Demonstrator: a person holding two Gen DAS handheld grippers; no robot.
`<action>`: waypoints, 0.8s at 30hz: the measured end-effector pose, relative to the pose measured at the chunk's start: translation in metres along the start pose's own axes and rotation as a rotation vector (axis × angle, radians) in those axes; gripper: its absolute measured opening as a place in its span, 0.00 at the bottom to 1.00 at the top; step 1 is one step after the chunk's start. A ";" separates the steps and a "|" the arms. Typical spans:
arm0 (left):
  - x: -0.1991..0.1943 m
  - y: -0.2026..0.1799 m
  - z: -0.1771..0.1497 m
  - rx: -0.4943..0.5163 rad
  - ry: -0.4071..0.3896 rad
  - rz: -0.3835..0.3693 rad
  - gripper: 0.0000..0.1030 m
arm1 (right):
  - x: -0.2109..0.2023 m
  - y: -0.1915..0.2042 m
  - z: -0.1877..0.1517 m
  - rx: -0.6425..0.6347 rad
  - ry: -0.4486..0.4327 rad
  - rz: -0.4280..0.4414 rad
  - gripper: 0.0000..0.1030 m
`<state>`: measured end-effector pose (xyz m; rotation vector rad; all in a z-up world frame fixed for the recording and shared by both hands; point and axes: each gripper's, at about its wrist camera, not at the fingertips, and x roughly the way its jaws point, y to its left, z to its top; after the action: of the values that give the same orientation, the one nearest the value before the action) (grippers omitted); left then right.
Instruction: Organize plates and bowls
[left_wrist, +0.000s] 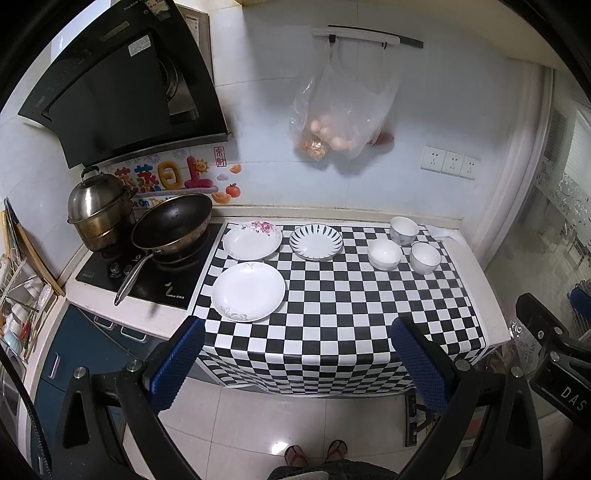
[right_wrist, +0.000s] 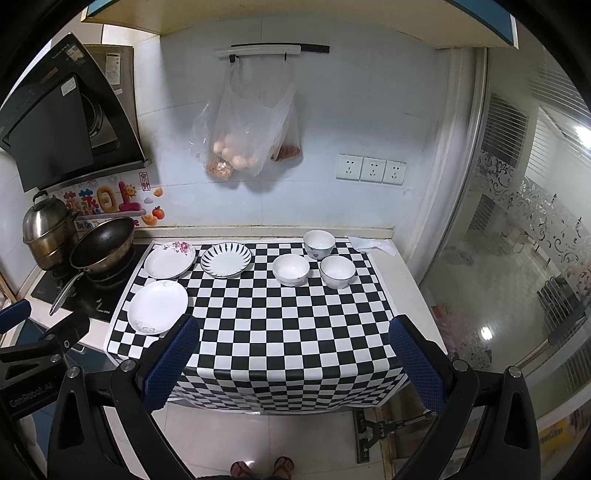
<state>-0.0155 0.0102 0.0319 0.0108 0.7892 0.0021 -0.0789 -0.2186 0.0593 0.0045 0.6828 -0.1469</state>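
Three plates lie on the checkered cloth (left_wrist: 332, 314) at the left: a plain white plate (left_wrist: 248, 291) (right_wrist: 157, 307) nearest, a flowered plate (left_wrist: 252, 240) (right_wrist: 169, 260) behind it, a blue-striped plate (left_wrist: 316, 241) (right_wrist: 226, 259) to its right. Three white bowls stand at the back right: one low bowl (left_wrist: 384, 253) (right_wrist: 291, 269), one at the back (left_wrist: 403, 229) (right_wrist: 319, 243), one at the right (left_wrist: 425, 257) (right_wrist: 337, 271). My left gripper (left_wrist: 297, 334) is open and empty, held in front of the counter. My right gripper (right_wrist: 293, 332) is open and empty, also short of the counter edge.
A black wok (left_wrist: 171, 226) and a steel steamer pot (left_wrist: 98, 206) sit on the stove at the left. Plastic bags (left_wrist: 340, 110) hang on the back wall. Wall sockets (right_wrist: 370, 168) are at the right. A glass door (right_wrist: 517, 240) borders the counter's right end. A dish rack (left_wrist: 18, 306) stands far left.
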 end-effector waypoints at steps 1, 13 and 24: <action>0.000 0.000 0.000 -0.001 -0.001 0.000 1.00 | 0.000 0.000 0.000 0.000 0.000 -0.001 1.00; -0.002 0.002 -0.003 0.000 -0.006 -0.001 1.00 | -0.002 -0.002 0.000 0.005 -0.004 0.000 1.00; -0.002 0.008 -0.002 -0.002 0.000 0.003 1.00 | -0.001 -0.003 -0.002 0.013 0.002 0.002 1.00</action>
<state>-0.0187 0.0186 0.0321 0.0100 0.7896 0.0057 -0.0816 -0.2214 0.0589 0.0178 0.6835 -0.1489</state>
